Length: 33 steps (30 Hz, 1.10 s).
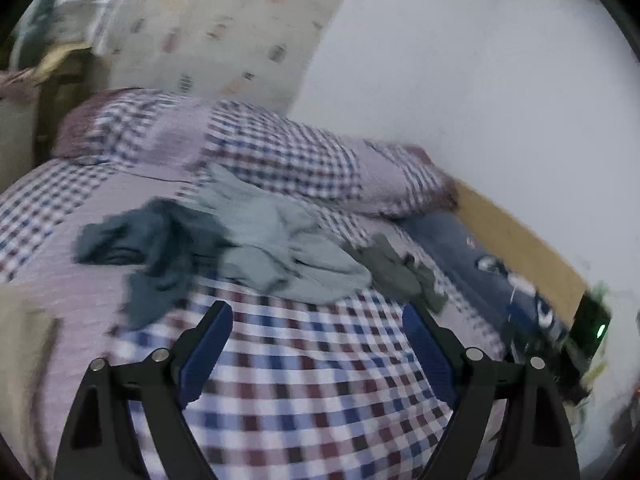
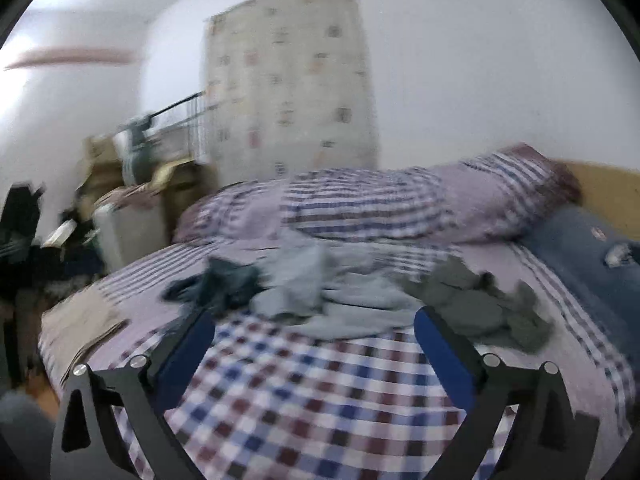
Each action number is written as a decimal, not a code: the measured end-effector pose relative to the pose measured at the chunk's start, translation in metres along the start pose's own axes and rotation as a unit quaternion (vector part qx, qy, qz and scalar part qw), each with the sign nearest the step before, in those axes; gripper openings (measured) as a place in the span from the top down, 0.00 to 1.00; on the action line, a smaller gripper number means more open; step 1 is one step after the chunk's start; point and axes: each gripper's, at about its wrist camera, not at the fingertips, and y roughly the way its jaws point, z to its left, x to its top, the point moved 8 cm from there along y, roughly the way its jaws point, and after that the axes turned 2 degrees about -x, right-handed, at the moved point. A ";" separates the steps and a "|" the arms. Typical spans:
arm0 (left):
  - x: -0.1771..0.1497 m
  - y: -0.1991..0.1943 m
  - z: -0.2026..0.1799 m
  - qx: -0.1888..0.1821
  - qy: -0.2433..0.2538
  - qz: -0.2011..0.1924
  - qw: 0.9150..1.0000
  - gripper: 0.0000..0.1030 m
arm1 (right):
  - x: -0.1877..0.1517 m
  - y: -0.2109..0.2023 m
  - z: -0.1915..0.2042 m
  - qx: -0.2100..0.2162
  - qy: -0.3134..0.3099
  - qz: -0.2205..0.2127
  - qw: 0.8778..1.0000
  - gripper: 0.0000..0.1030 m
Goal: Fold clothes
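I hold both my left gripper (image 1: 318, 318) and right gripper (image 2: 314, 322) spread wide and empty over the checked bedspread (image 1: 304, 392); crumpled clothes (image 1: 276, 240) lie mid-frame.

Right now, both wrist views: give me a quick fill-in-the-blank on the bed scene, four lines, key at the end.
1. Both the left claw and the right claw are ____ and hold nothing.
2. The light grey garment lies between the dark teal garment and the ____ garment.
3. The bedsheet under the claws has a ____ pattern.
4. The folded beige cloth lies at the bed's ____ edge in the right wrist view.

Missing words: open; olive; checked; left
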 end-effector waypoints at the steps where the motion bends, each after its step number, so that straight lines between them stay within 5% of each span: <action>1: -0.002 0.018 -0.013 0.002 0.011 0.007 1.000 0.13 | 0.000 0.008 -0.013 -0.015 0.012 0.008 1.000 0.01; 6: -0.020 0.094 -0.035 0.045 0.036 0.028 0.998 0.13 | -0.007 0.057 -0.075 -0.081 0.076 0.061 0.992 0.01; 11: -0.042 0.163 -0.031 0.096 0.038 0.051 0.993 0.12 | -0.033 0.112 -0.110 -0.091 0.126 0.120 0.981 0.01; 16: -0.080 0.228 -0.008 0.127 0.027 0.107 0.986 0.12 | -0.080 0.152 -0.111 -0.099 0.108 0.173 0.974 0.01; 28: -0.135 0.270 0.009 0.180 0.055 0.161 0.969 0.10 | -0.177 0.224 -0.105 -0.115 0.054 0.289 0.949 0.01; 33: -0.140 0.274 0.008 0.186 0.066 0.163 0.967 0.06 | -0.187 0.227 -0.105 -0.117 0.050 0.292 0.948 0.00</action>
